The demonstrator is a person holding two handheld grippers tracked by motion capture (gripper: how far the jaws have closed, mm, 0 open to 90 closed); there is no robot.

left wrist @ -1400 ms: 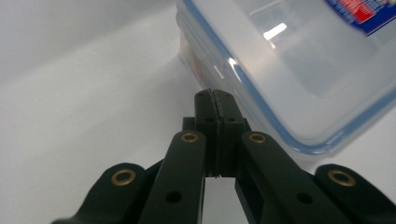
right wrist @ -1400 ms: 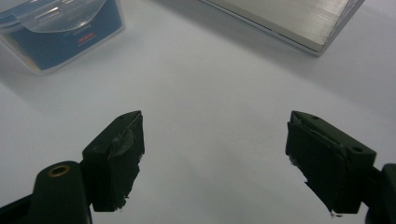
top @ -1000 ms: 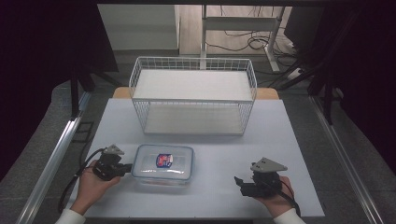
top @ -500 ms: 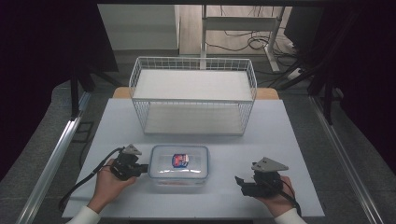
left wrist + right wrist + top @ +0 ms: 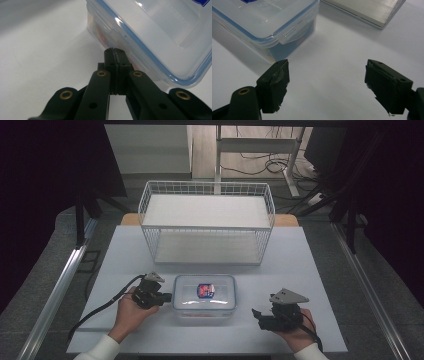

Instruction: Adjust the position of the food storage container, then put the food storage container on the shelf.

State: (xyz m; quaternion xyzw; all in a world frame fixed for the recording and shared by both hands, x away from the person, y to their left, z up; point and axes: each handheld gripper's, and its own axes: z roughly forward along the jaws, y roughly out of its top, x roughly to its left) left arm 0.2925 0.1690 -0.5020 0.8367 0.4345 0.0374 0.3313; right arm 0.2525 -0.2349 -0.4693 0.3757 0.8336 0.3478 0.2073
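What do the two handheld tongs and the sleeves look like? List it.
Both tongs, left and right, are black, each topped by a grey three-cornered plate. A black cable trails from the left one. Brass-coloured rivets dot the linkages. The fingertips are blocky black pads. The sleeves are white.

White table [image 5: 130, 255] seen from above. A white wire basket [image 5: 206, 222] stands on its far half. A clear plastic container [image 5: 204, 292] with a blue-edged lid and a blue label rests near the front edge, well apart from the basket. The surrounding tabletop is bare.
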